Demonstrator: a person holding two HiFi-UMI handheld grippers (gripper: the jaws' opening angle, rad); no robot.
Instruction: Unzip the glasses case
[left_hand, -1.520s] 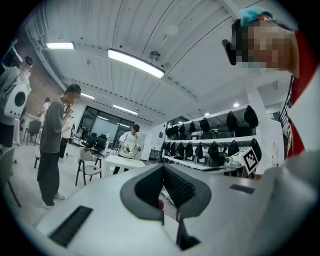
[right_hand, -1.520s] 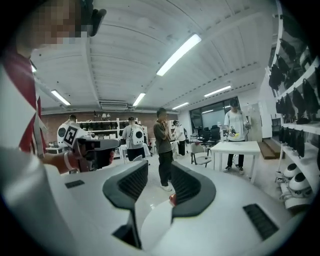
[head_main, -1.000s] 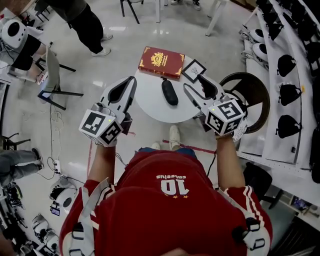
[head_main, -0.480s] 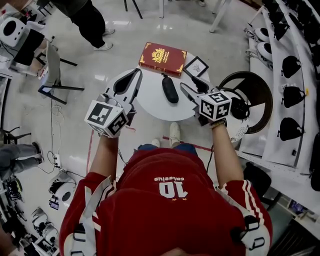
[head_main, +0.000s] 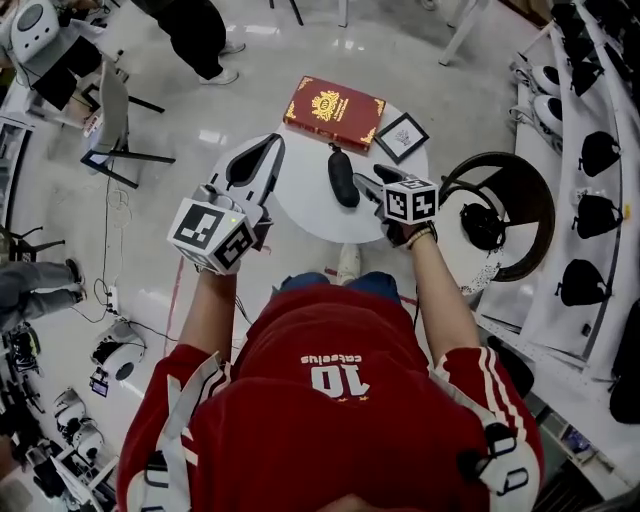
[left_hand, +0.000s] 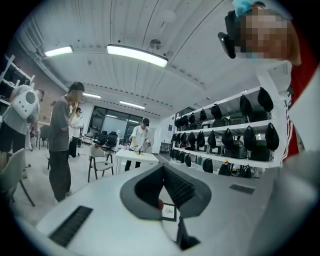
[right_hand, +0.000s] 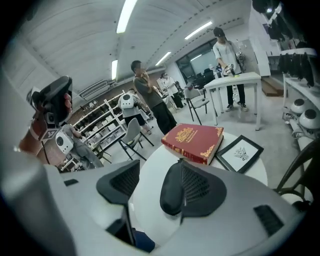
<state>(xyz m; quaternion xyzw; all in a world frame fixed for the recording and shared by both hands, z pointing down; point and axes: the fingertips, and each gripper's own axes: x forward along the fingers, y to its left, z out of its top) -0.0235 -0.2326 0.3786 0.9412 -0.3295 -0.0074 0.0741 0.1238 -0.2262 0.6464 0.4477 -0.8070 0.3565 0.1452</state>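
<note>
A black oval glasses case (head_main: 343, 178) lies zipped near the middle of the small round white table (head_main: 300, 195). In the right gripper view the glasses case (right_hand: 172, 192) shows between the two pads, close to the right one. My right gripper (head_main: 372, 180) hangs low just right of the case, open, tilted down, not touching it. That right gripper (right_hand: 160, 166) has nothing pressed in it. My left gripper (head_main: 270, 146) hovers over the table's left edge, level, its tips together on nothing. In its own view the left gripper (left_hand: 162, 168) looks past the table.
A red book (head_main: 335, 105) with gold print lies at the table's far side, a small framed picture (head_main: 402, 137) to its right. A dark round chair (head_main: 500, 210) stands right of the table; shelves of black bags (head_main: 590, 150) beyond. A person (head_main: 200, 30) stands farther off.
My right gripper has dropped from high above the table's right side to just beside the case, tilting down. The left gripper drifted slightly toward the table edge.
</note>
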